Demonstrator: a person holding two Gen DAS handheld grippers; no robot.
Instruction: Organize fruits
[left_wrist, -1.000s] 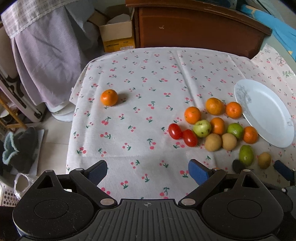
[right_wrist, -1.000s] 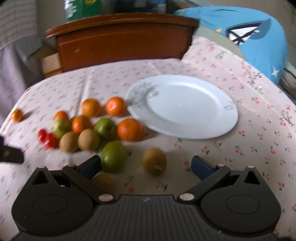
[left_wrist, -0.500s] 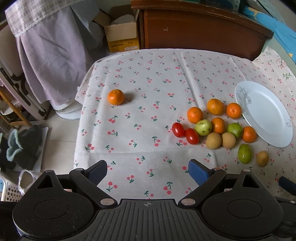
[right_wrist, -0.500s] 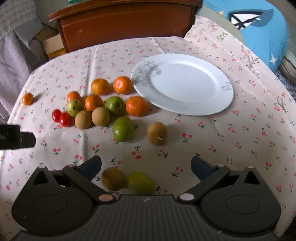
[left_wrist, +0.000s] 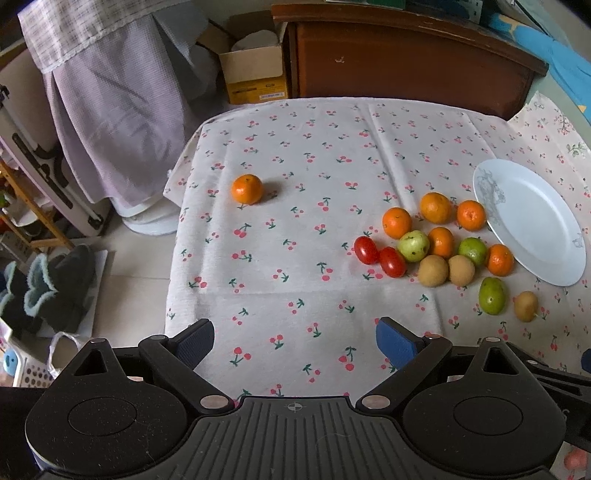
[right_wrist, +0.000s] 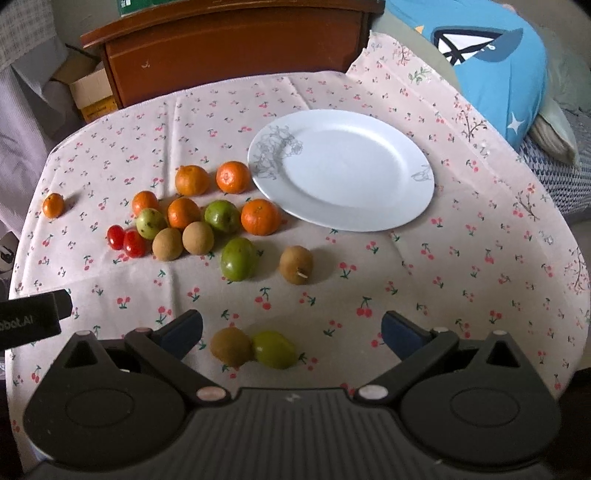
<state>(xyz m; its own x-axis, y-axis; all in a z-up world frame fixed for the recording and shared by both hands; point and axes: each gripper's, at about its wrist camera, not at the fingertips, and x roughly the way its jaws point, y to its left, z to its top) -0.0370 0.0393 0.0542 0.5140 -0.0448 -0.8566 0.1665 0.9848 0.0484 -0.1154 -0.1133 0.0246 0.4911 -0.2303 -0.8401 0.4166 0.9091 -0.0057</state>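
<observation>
Both grippers are being held above the near edge of the counter w/ nothing between the fingers: the left gripper (left_wrist: 294, 338) is being kept released, jaws wide apart, and the right gripper (right_wrist: 291, 328) likewise.

The fruits are being shown scattered on the cherry-print tablecloth (left_wrist: 295, 236). A lone mandarin (left_wrist: 246, 189) is sitting well apart from the rest, toward the far left. The main cluster is lying just left of the white plate (right_wrist: 341, 168): approx. five more mandarins, two cherry tomatoes (right_wrist: 125, 239) touching each other, a few green fruits and two brown ones side by side. One mandarin (right_wrist: 260, 216) is lying just beside the plate rim. Nearer the grippers, a green fruit (right_wrist: 239, 259) and a brown fruit w/ a stem (right_wrist: 296, 264) are lying apart. Closest to the right gripper, a brown fruit (right_wrist: 231, 347) and a green one (right_wrist: 274, 349) are touching, between its fingers in the view but below them on the cloth. No fruit is lying on the plate.
</observation>
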